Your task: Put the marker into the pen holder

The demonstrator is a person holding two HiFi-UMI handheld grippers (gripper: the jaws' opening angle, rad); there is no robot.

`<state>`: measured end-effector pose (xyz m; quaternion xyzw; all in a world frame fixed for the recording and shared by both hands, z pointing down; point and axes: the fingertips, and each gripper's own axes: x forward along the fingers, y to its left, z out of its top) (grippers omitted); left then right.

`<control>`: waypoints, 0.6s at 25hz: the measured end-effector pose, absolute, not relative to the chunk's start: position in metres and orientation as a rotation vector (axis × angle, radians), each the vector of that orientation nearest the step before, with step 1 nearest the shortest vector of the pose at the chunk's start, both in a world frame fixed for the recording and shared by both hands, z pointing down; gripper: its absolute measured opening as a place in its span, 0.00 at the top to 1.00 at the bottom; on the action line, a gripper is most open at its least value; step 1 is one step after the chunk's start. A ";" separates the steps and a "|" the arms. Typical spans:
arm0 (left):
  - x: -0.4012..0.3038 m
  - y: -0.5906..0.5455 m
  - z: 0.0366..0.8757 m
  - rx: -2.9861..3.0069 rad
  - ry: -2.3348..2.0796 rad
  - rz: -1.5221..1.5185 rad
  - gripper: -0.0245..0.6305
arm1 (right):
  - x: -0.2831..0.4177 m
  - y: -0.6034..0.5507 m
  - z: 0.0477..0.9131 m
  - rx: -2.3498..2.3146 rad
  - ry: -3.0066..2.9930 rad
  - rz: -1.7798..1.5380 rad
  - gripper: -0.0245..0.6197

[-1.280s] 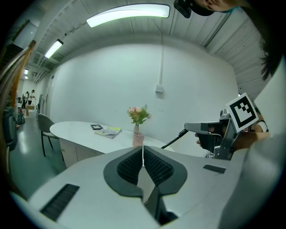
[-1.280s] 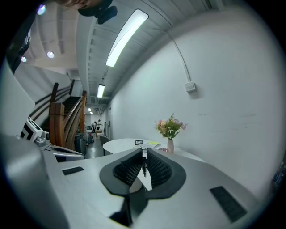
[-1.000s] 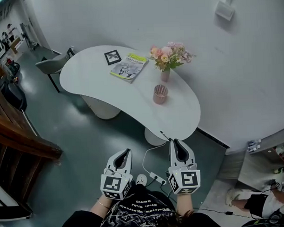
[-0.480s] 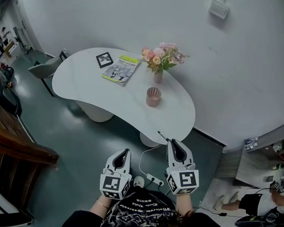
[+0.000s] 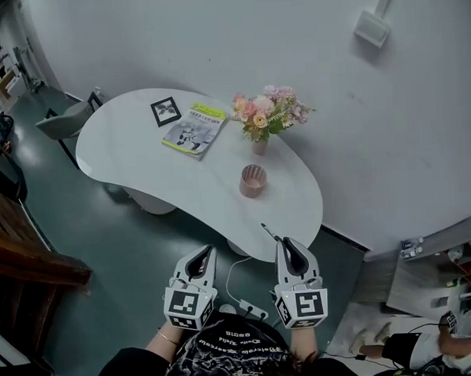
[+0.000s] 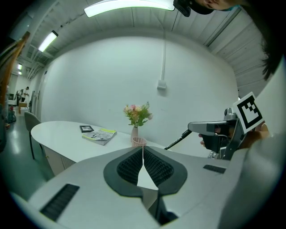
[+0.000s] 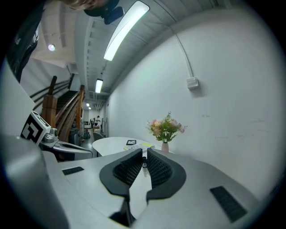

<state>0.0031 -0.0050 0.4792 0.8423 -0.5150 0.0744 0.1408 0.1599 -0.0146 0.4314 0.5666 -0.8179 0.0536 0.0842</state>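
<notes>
Two tools hover short of the desk's (image 5: 134, 148) near edge. My right tool (image 5: 287, 245) is clamped on the marker (image 5: 269, 231), which pokes forward toward that edge. My left tool (image 5: 202, 258) is clenched on nothing. The pen holder (image 5: 252, 180) stands mid-desk, near the flower vase (image 5: 259, 144). I'd bring the marker over its mouth, tip it upright, lower it inside, then release.

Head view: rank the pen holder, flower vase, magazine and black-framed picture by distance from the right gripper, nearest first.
From the right gripper:
1. Pen holder: just ahead, mid-table.
2. Flower vase: behind the holder, toward the wall.
3. Magazine: farther left on the table.
4. Black-framed picture: beyond the magazine's left corner, farthest.
</notes>
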 end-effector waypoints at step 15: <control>-0.020 -0.118 0.497 2.536 -1.157 0.307 0.92 | 0.118 -0.110 0.422 1.823 -2.239 0.103 0.87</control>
